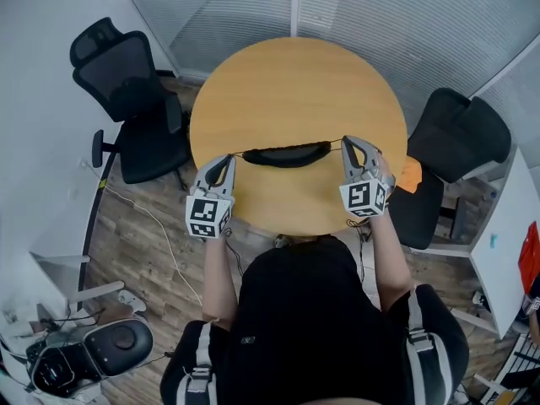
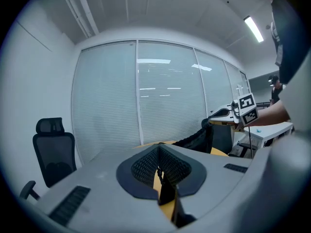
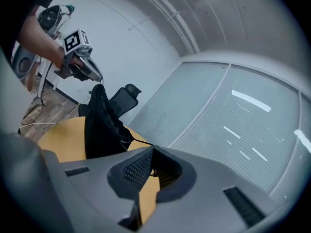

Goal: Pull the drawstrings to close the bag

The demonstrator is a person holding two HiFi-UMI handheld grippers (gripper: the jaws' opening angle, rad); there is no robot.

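Hanging between the two tools, the black bag (image 1: 287, 153) spanned the six o'clock half of the round wooden counter (image 1: 295, 74) in the head view, its mouth drawn into a narrow, shallow curve. The left tool (image 1: 229, 158) was at the bag's nine o'clock end and the right tool (image 1: 346, 142) at its three o'clock end. A short, taut drawstring ran from each end of the bag to a tool: the left drawstring (image 1: 239, 152) and the right drawstring (image 1: 336, 141). In the left gripper view, the left tool's jaws were clenched on the left drawstring. In the right gripper view, the right tool's jaws were likewise clenched on the right drawstring, and the bag drooped in dark folds at ten o'clock. Whether its bottom touched the counter could not be told. One black office chair (image 1: 126, 99) stood at the counter's nine o'clock, another (image 1: 460, 133) near four o'clock.
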